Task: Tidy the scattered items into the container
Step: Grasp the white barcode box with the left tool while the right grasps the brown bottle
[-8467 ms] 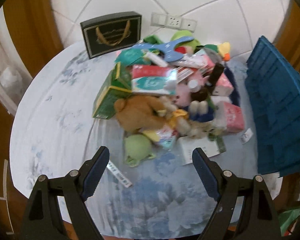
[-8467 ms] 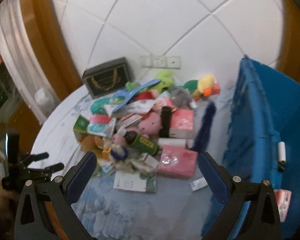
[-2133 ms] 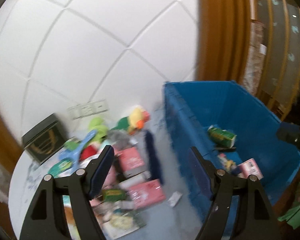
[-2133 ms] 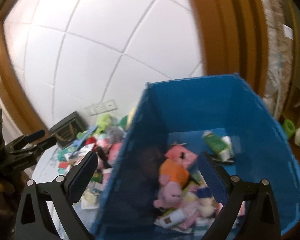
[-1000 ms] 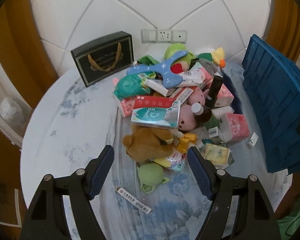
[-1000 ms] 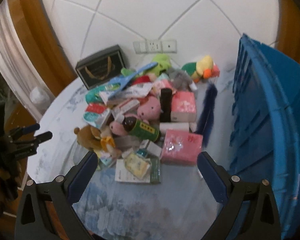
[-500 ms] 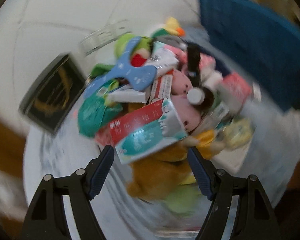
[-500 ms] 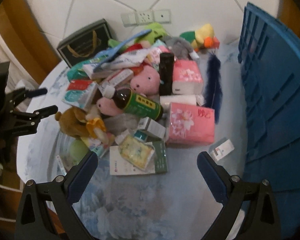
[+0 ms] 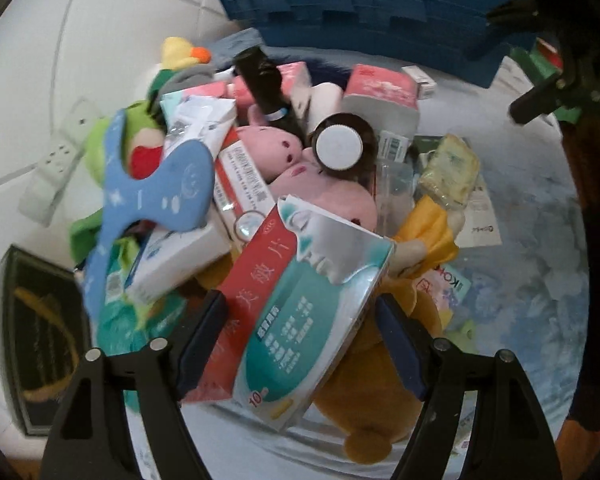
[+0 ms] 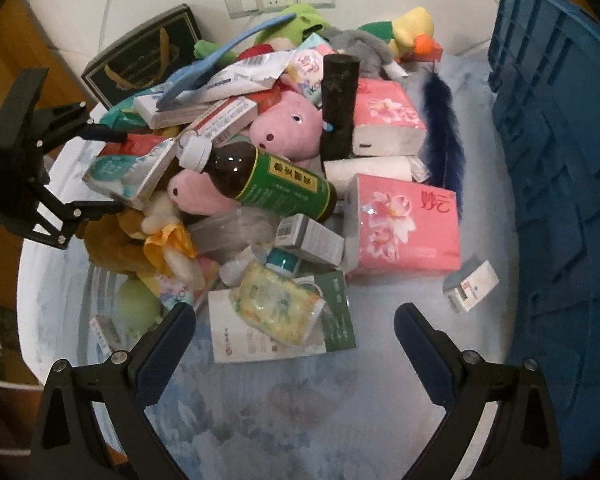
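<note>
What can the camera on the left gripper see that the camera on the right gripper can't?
Only the left wrist view shows the left gripper from behind, its open fingers on either side of the red and teal box, and the bottle's white cap face on.

Only the right wrist view shows the open right gripper over bare tablecloth, the navy feather lying full length, and the bottle's green label.

Both show the pink pig plush, the black gift box and the blue crate.
</note>
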Available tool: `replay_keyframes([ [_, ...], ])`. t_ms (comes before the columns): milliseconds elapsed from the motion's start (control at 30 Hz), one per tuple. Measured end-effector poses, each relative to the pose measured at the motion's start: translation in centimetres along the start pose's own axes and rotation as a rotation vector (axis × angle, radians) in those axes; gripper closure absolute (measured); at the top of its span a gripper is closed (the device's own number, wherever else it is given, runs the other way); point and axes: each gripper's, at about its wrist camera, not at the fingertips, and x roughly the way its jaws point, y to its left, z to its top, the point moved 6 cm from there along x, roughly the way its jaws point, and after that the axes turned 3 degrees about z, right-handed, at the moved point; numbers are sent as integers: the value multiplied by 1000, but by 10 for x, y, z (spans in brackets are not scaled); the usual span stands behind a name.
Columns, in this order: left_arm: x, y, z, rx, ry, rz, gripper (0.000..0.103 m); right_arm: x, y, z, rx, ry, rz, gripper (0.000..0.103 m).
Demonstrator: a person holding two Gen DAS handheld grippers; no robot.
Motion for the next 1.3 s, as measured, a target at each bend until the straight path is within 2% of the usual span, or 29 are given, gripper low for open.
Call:
replay_keyframes([
  [67,3,3,4,1,-14,-18,27,5,3,5,-1,2,0,2],
  [167,12,7,6,44,-2,37,27,11,9,12,-2,5,6,2],
  [300,20,9,7,64,-7,49,27,17,17,17,-10,10,5,2],
  [367,19,15,8,28,-27,58,42,20,19,17,-13,15,5,2],
  [433,11,20,8,-15,-60,74,72,23,19,16,-9,21,6,2],
  [500,2,19,7,-31,-90,89,85,26,18,17,-2,26,6,2],
  [667,-19,10,-1,-90,-135,116,85,32,21,27,-18,4,2,2],
  [900,-62,5,-25,-298,-211,176,85,57,35,51,-150,-42,-60,3],
  [933,-66,4,-29,-320,-214,184,85,64,36,54,-165,-39,-72,6],
  [1033,-79,0,-42,-390,-215,210,85,85,34,61,-187,-28,-110,23],
  [1100,-87,-3,-50,-431,-217,220,85,95,32,68,-192,-32,-128,24],
  [1167,-95,-4,-59,-470,-219,235,85,104,31,74,-200,-36,-144,29],
  [1300,-107,-2,-78,-571,-217,258,85,116,28,85,-209,-42,-147,29],
])
